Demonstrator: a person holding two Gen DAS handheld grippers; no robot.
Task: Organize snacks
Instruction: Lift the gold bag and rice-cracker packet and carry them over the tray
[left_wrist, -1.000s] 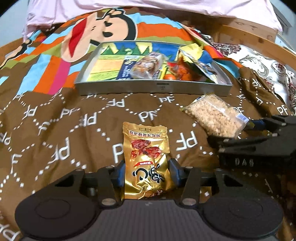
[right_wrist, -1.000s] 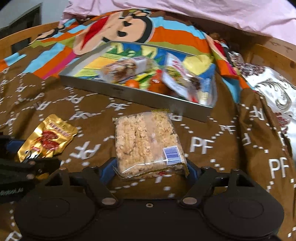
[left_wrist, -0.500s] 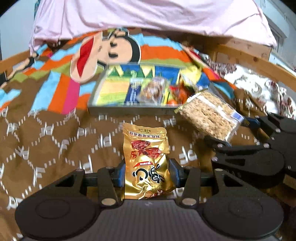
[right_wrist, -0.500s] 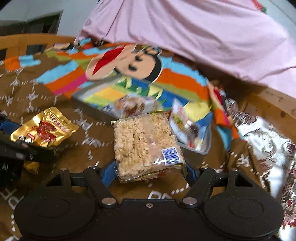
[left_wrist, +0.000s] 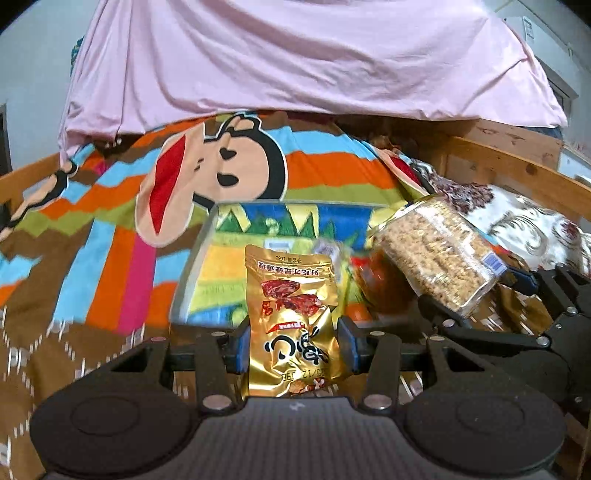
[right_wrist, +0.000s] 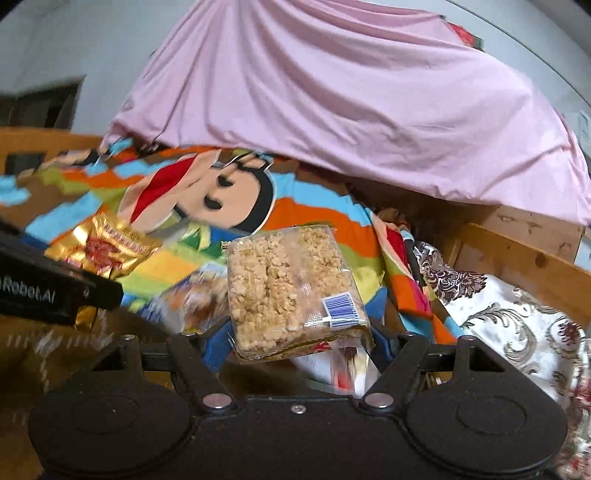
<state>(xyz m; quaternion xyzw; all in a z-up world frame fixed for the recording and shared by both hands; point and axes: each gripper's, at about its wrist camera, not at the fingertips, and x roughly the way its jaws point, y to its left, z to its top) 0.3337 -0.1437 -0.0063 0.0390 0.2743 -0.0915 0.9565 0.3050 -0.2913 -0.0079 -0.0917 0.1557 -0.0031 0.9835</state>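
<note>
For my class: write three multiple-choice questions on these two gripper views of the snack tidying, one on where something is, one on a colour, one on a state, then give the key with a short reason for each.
1. Where is the clear pack of puffed-rice bars?
A. flat in the tray
B. between the fingers of the right gripper
C. on the pink sheet

2. What colour is the pouch in the left gripper?
A. gold
B. green
C. white

3. What is the state of the left gripper?
A. wide open and empty
B. shut on the pouch
C. out of view

Key: 1 B, the pack sits between the blue pads, raised off the blanket. 2 A, its foil is shiny gold with a red picture. 3 B, both pads press the pouch's sides, in front of the metal tray.
</note>
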